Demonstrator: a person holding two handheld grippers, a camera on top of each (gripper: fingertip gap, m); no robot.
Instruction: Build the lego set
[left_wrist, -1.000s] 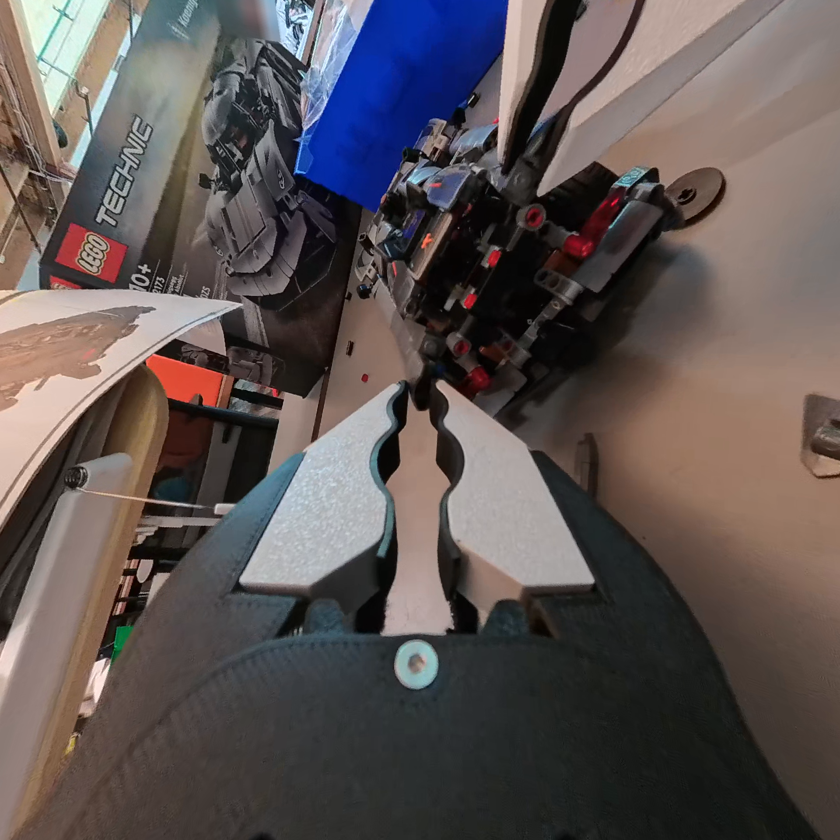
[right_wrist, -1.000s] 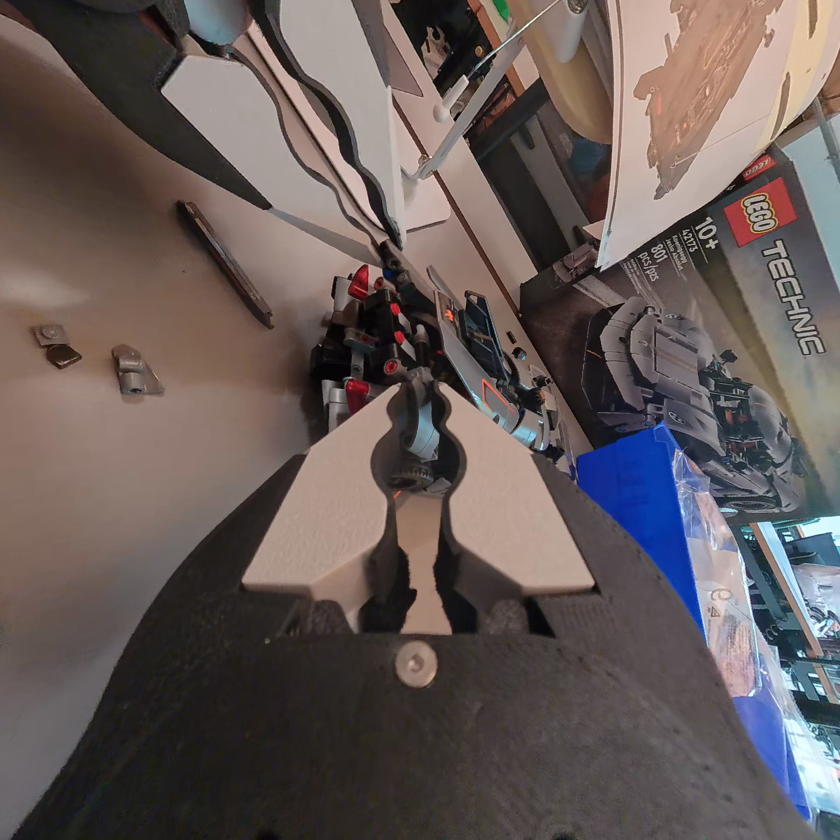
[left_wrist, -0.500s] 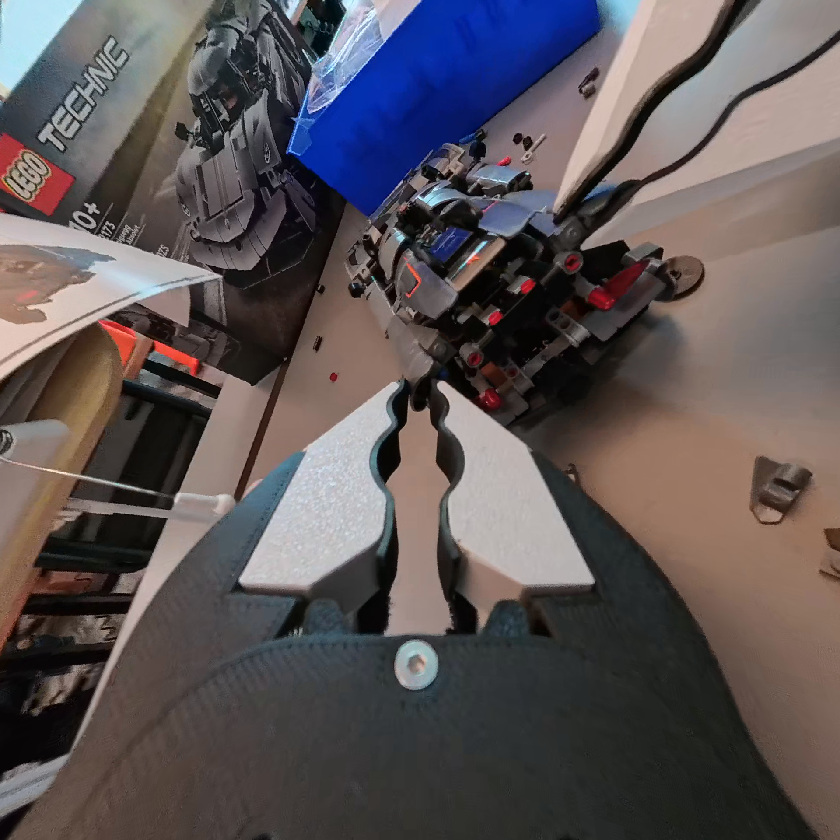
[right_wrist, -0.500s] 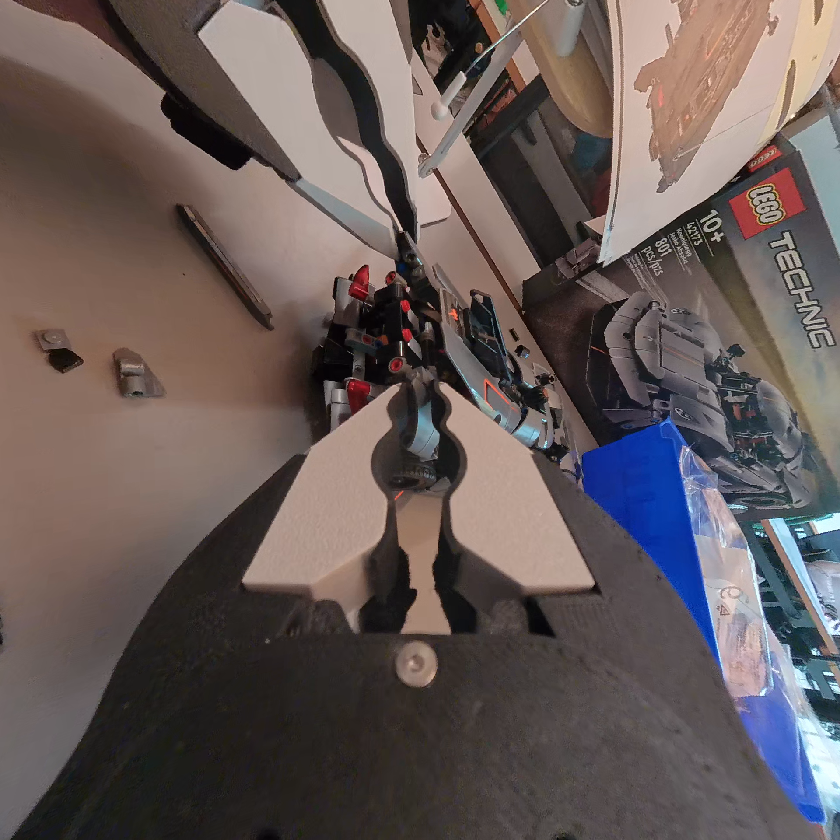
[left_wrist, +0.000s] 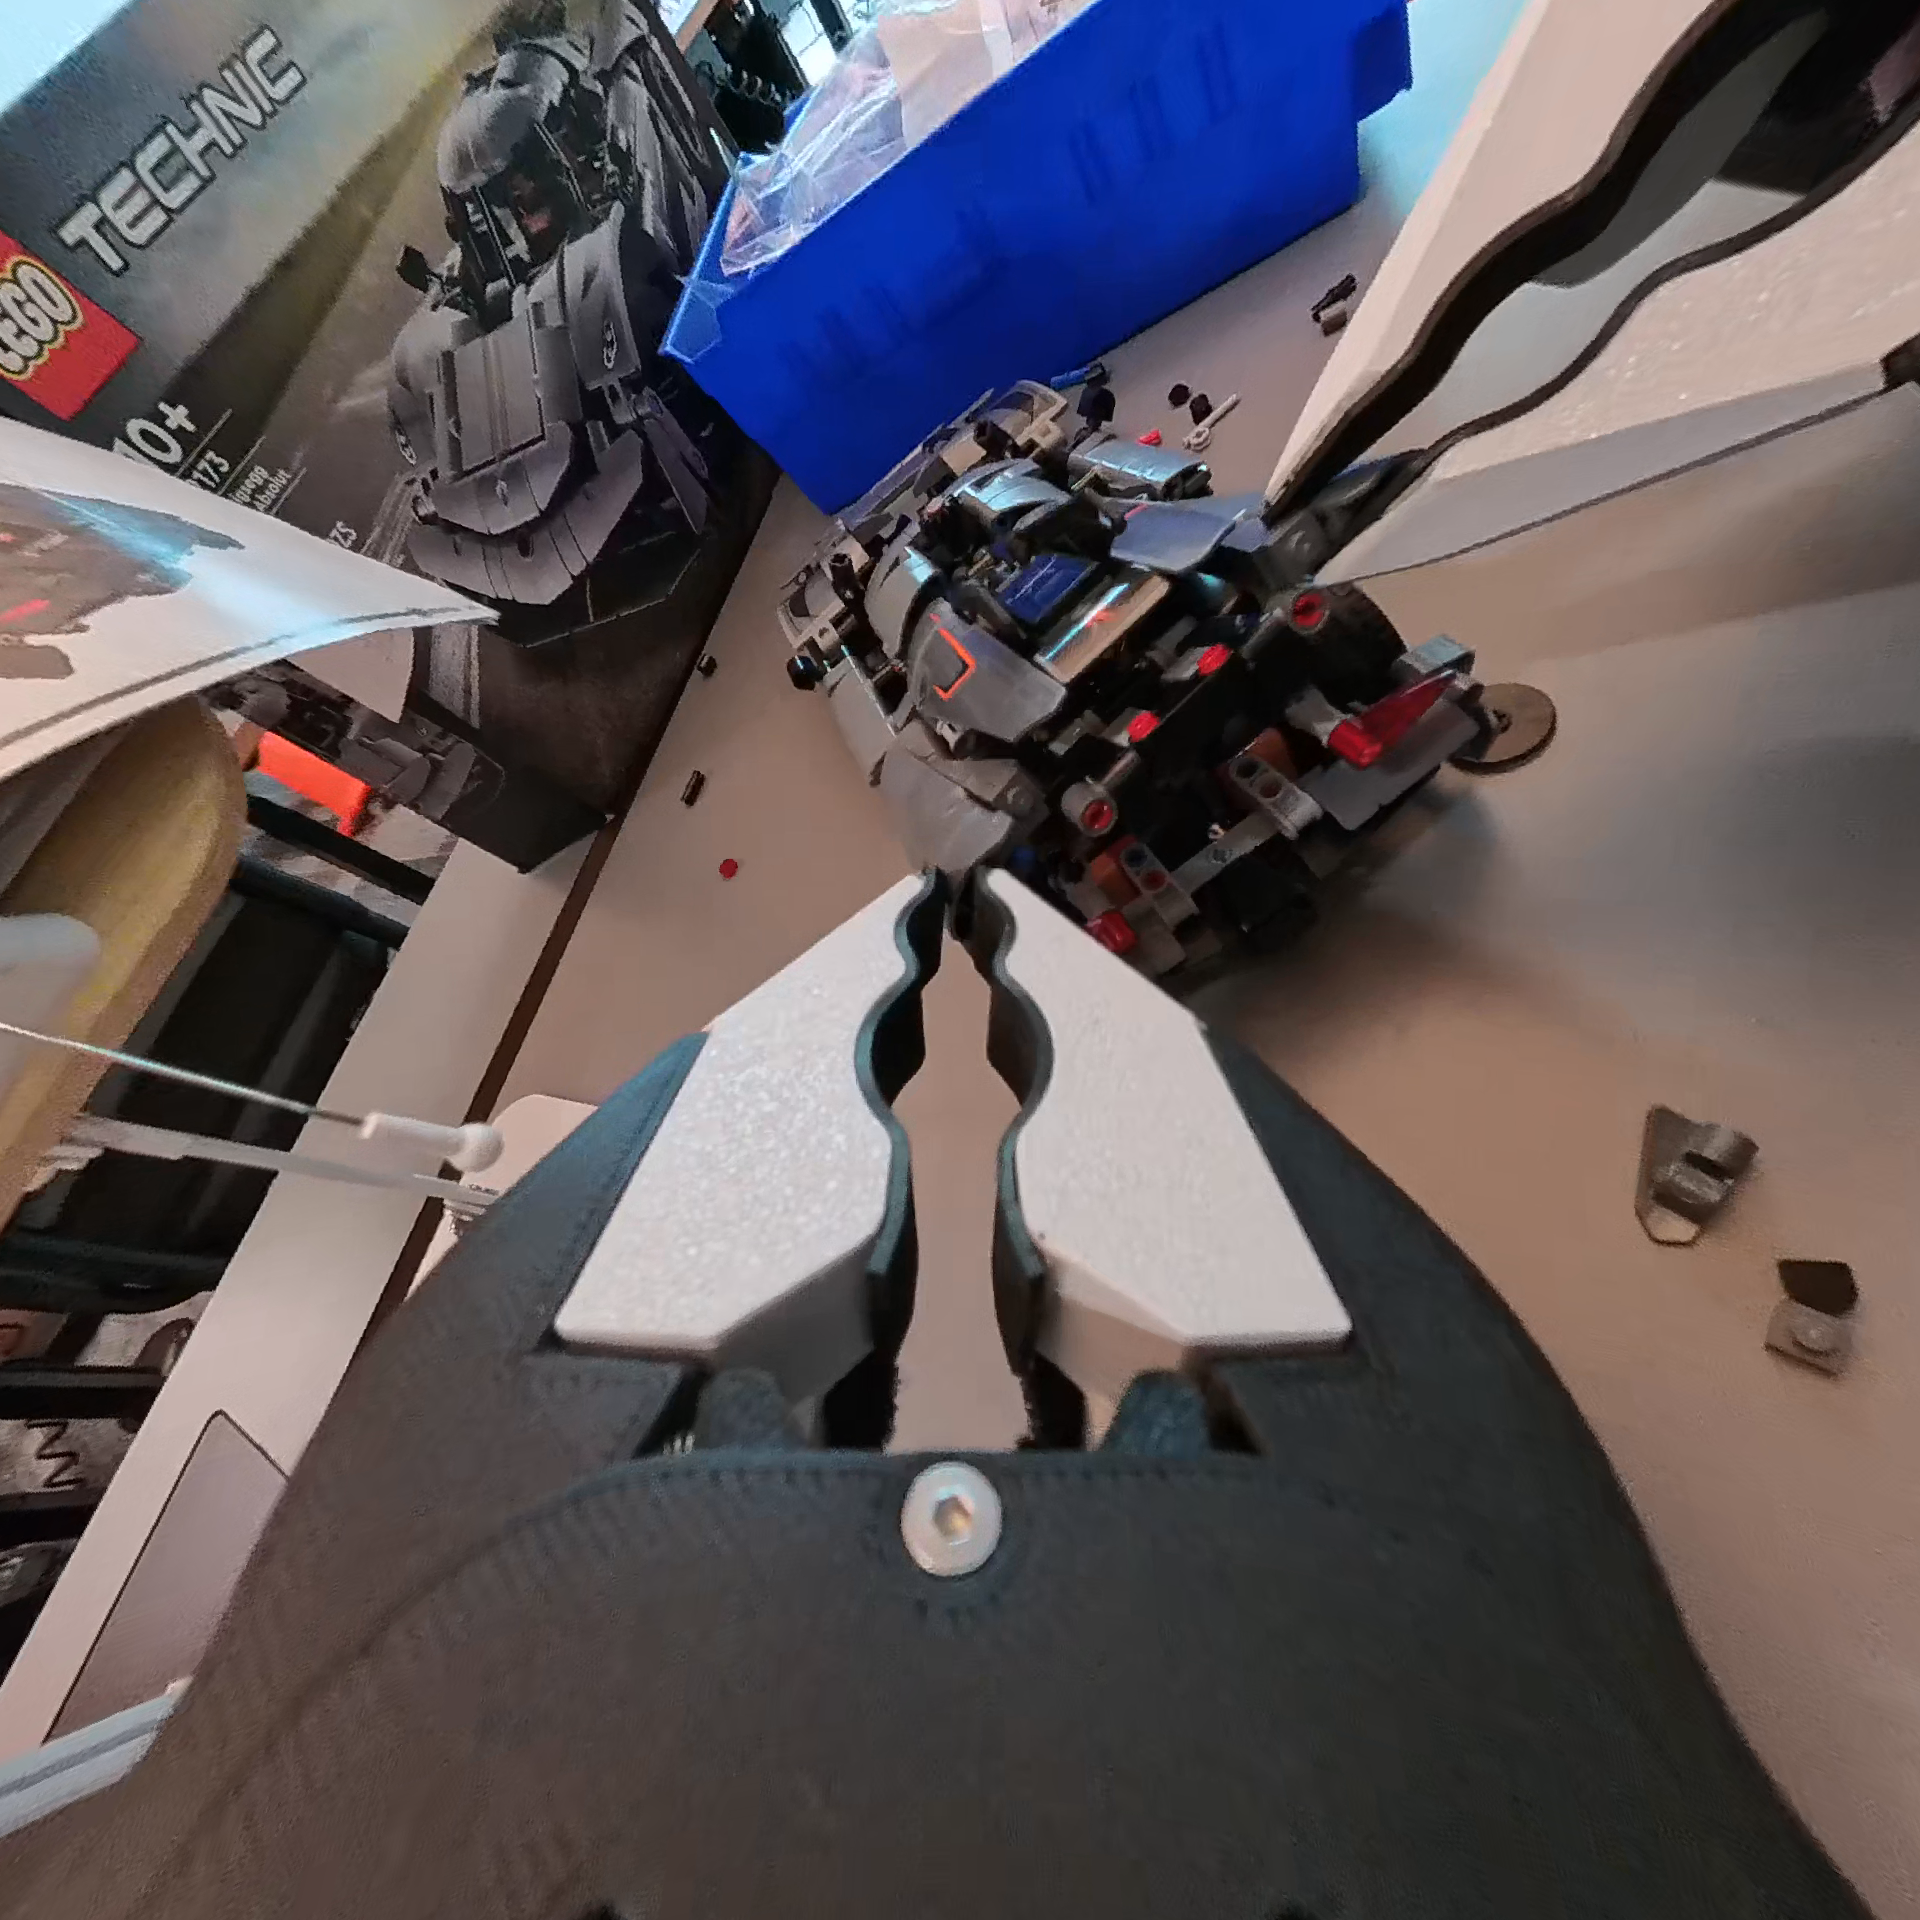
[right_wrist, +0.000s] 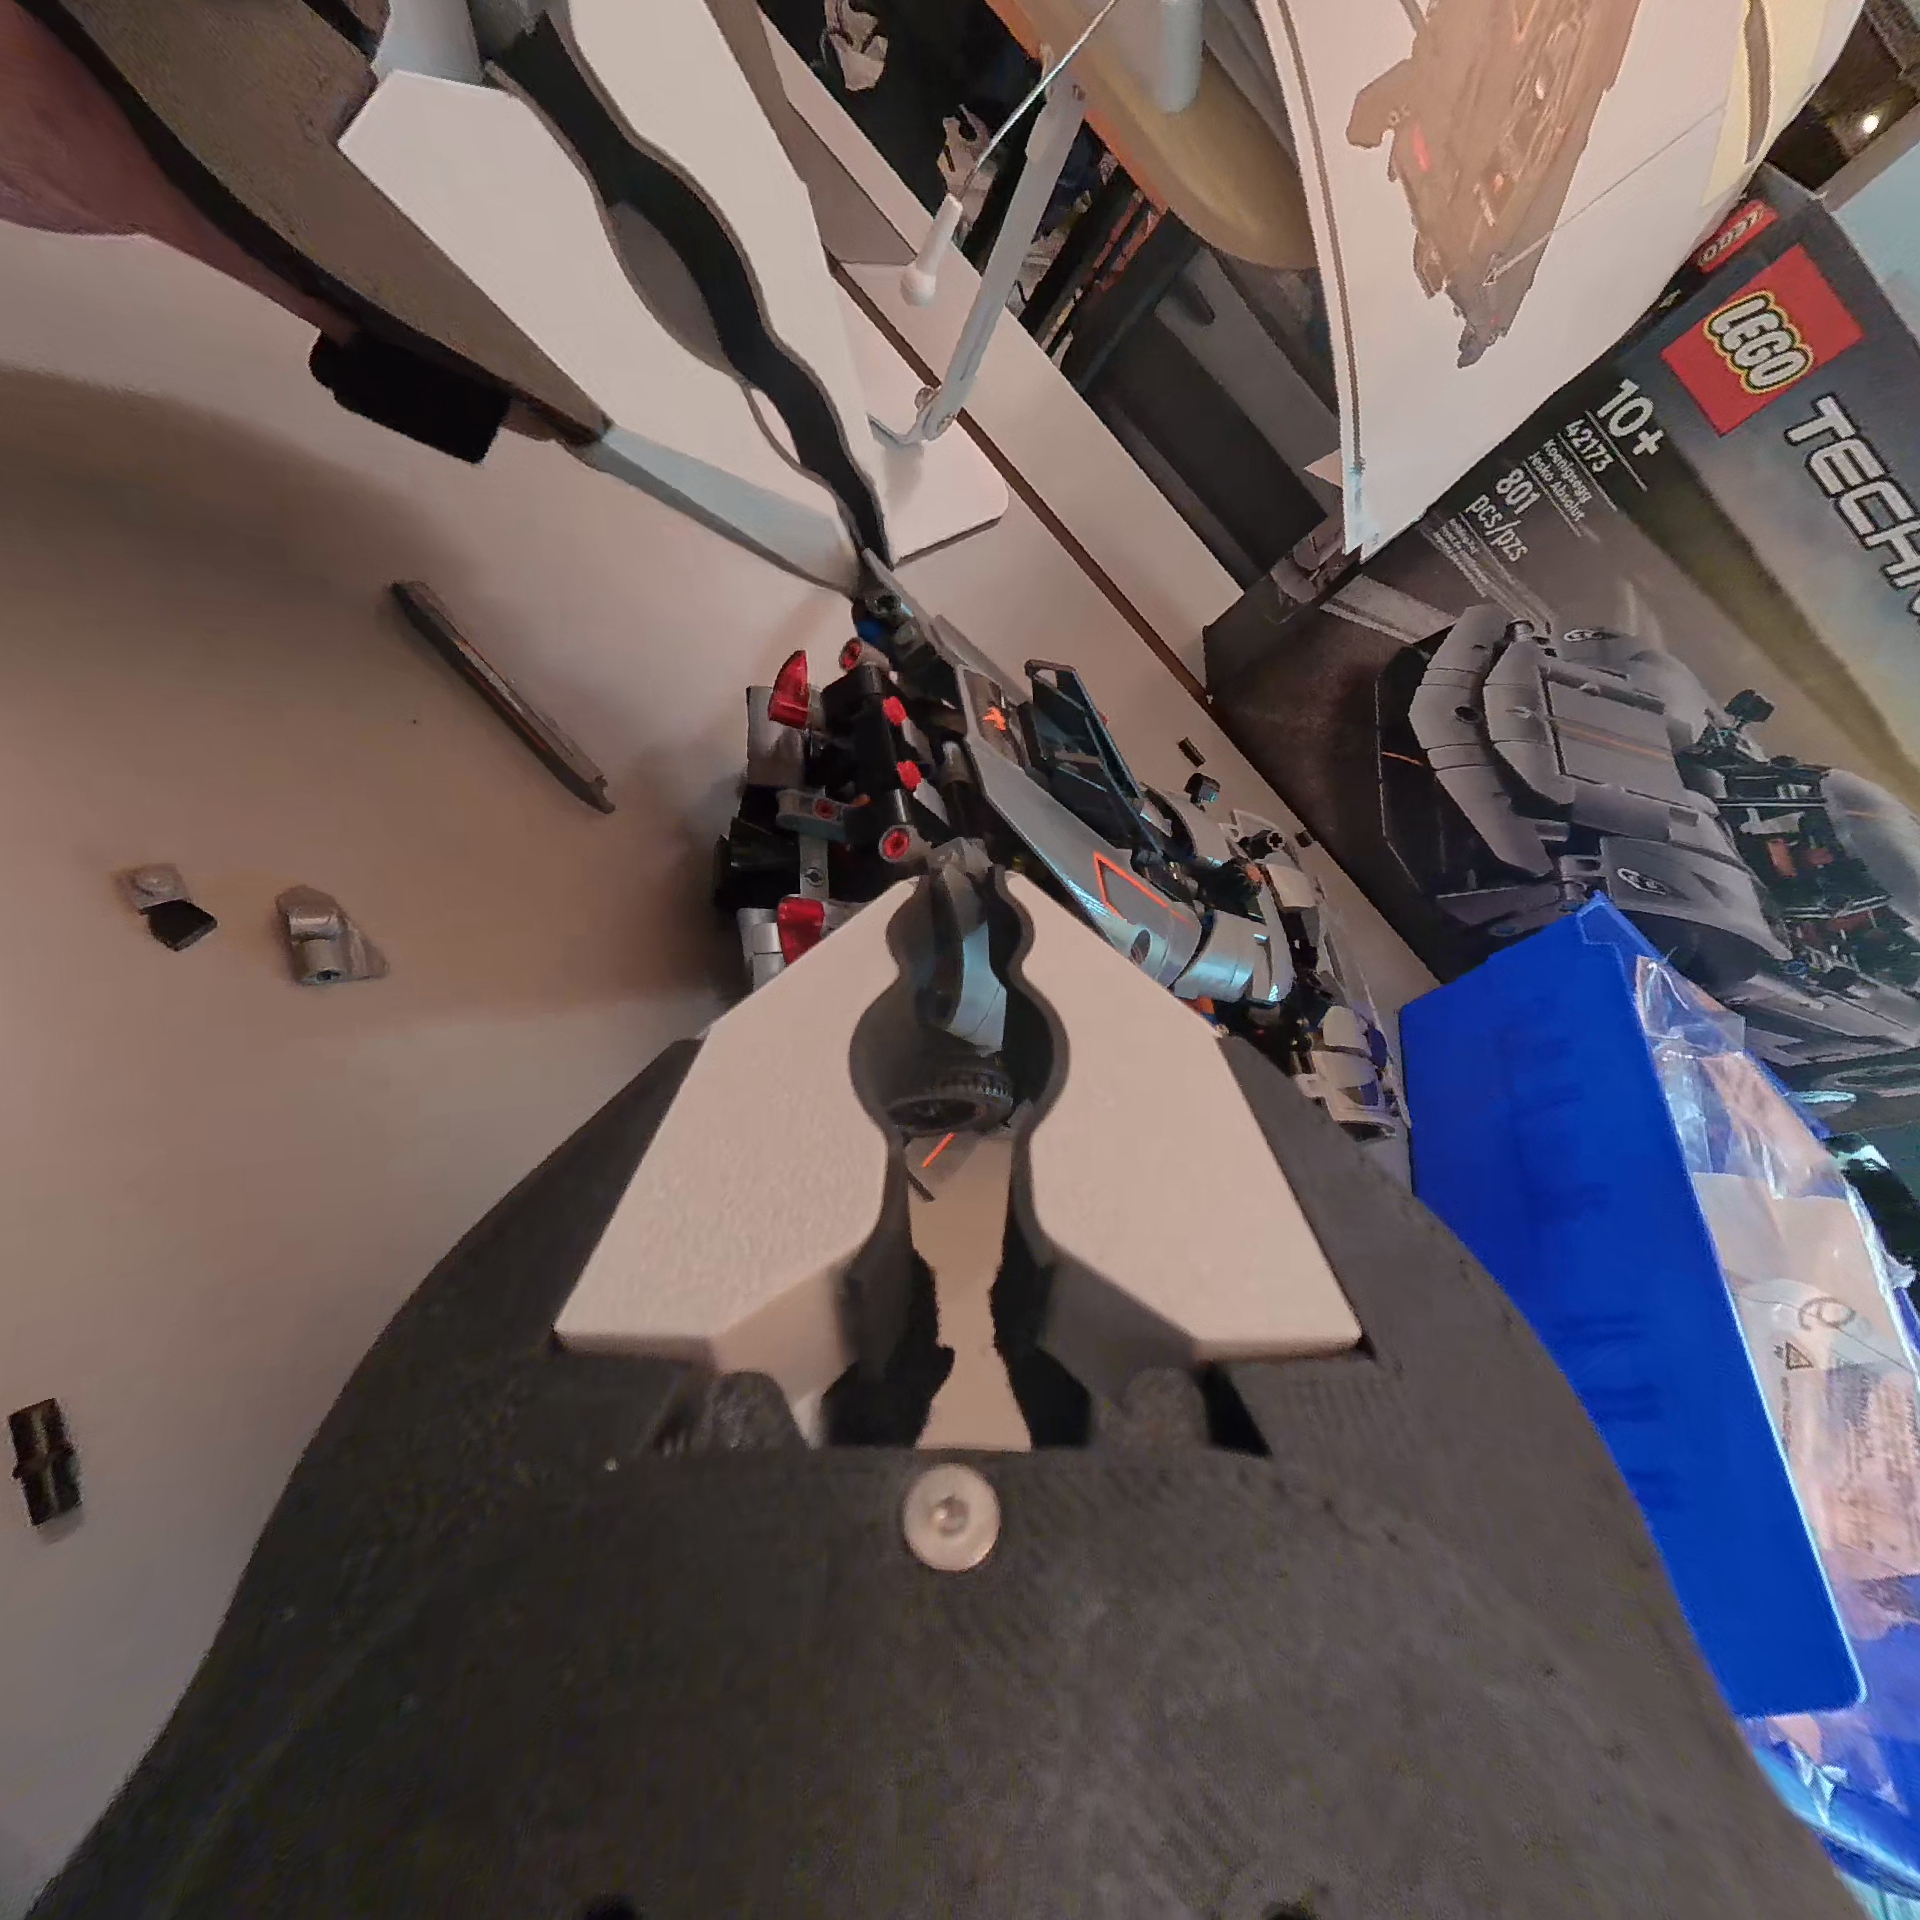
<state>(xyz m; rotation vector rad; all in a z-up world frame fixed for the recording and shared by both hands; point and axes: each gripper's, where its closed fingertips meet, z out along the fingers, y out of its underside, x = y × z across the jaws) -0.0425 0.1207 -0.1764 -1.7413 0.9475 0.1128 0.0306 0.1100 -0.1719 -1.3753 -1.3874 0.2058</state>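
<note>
Your left gripper (left_wrist: 958, 883) pinches the rear corner of the lego car (left_wrist: 1091, 675), jaws nearly together on it. Your right gripper (right_wrist: 961, 888) has its jaws clamped on the car's opposite side. The car sits on the desk (left_wrist: 1662, 935) just beside the blue bin (left_wrist: 1039, 249).

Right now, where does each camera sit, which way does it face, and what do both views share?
Left wrist view: on the left claw, facing the grey and black Lego car model; its white fingers show.
Right wrist view: on the right claw, facing the same car's other side; its fingers grip a grey piece with a small black wheel.
Shared: car, blue plastic bin, printed set box.
</note>
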